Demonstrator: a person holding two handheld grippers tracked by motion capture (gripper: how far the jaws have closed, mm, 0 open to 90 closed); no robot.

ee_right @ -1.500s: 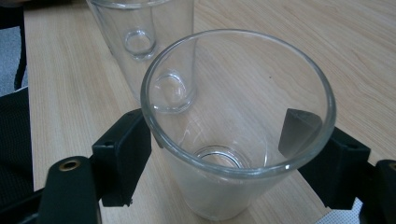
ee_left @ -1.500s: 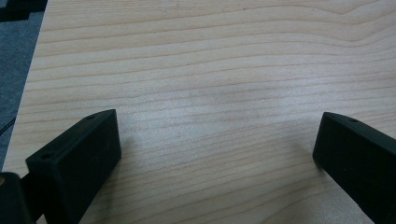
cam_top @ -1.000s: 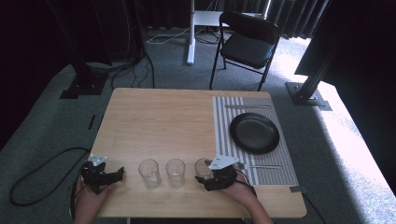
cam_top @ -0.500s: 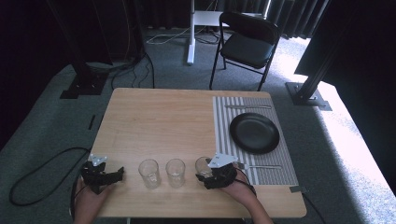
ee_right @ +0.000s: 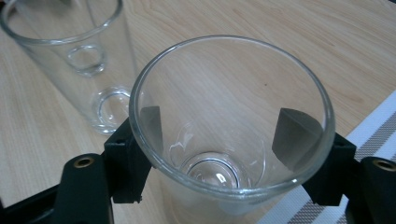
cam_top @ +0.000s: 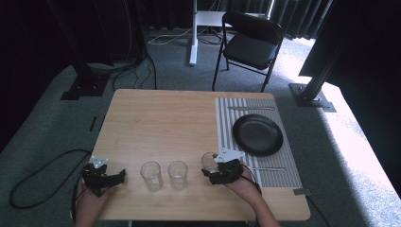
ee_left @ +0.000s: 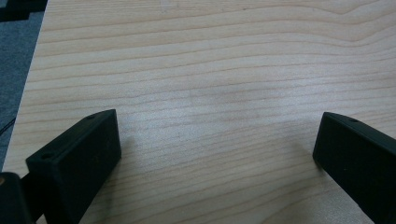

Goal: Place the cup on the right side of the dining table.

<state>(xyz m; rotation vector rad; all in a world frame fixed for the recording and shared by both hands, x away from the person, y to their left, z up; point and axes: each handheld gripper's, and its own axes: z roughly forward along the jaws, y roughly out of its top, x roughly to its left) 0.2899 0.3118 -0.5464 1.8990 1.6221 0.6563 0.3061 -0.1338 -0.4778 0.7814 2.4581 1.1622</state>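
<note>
- Glass (ee_right: 231,135): clear, empty tumbler, upright, flared toward the rim, thick round base. It fills the centre of the right gripper view; in the high view it stands at lower centre-right (cam_top: 208,161), just left of the striped placemat (cam_top: 279,177).
- Left gripper (cam_top: 101,177), lower left of the high view: held low at the near table edge, well apart from all 3 glasses. In the left gripper view its jaws stand wide apart over bare wooden table (ee_left: 210,70), nothing between them.
- 2 further glasses, lower centre of the high view: one (cam_top: 151,175) and its neighbour (cam_top: 178,174) stand upright, side by side and empty. The neighbour also shows at upper left of the right gripper view (ee_right: 70,56), near the task glass but not touching it.
- Right gripper (ee_right: 229,158): its jaws flank the glass on both sides at the lower wall. The pads are seen through the glass and appear pressed to it, so I judge them clamped on the glass.
- Judgement on the step in hand: keep the grip firm and even, as smooth glass can slip. Lift straight up, rim level, before moving sideways, to avoid knocking the neighbouring glass.
- Black plate (cam_top: 257,135), right of the high view: rests on the placemat, with cutlery (cam_top: 250,108) lying above it.
</note>
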